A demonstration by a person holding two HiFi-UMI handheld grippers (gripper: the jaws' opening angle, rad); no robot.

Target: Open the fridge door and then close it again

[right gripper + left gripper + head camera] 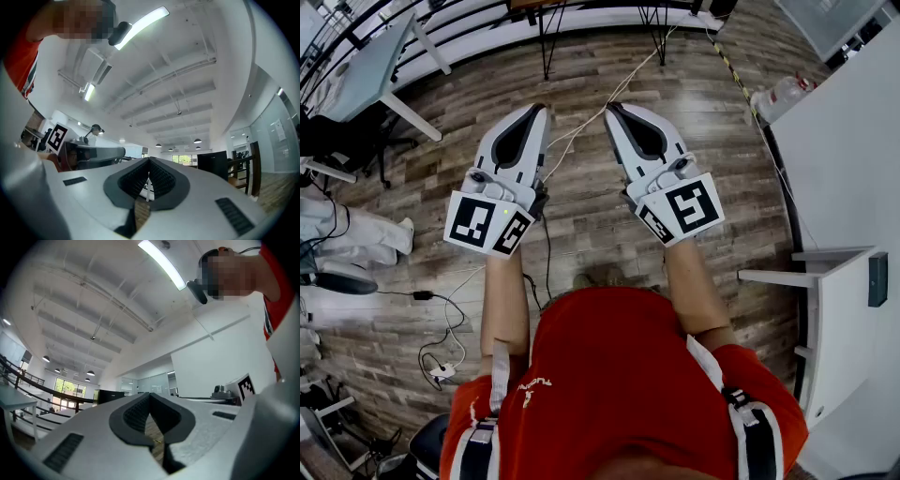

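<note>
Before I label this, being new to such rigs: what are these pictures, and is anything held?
No robot: a person in a red shirt holds a two-jaw gripper in each hand. The head view looks down from their head: left gripper, right gripper, above a wood floor with cables. The other two views come from a camera on each gripper, looking along its jaws, here up toward the ceiling. Both pairs of jaws are shut on nothing. A white unit stands at right, untouched.

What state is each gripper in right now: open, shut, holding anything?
White-and-black left gripper: shut, nothing between its jaws.
White-and-black right gripper: shut, nothing between its jaws.
</note>
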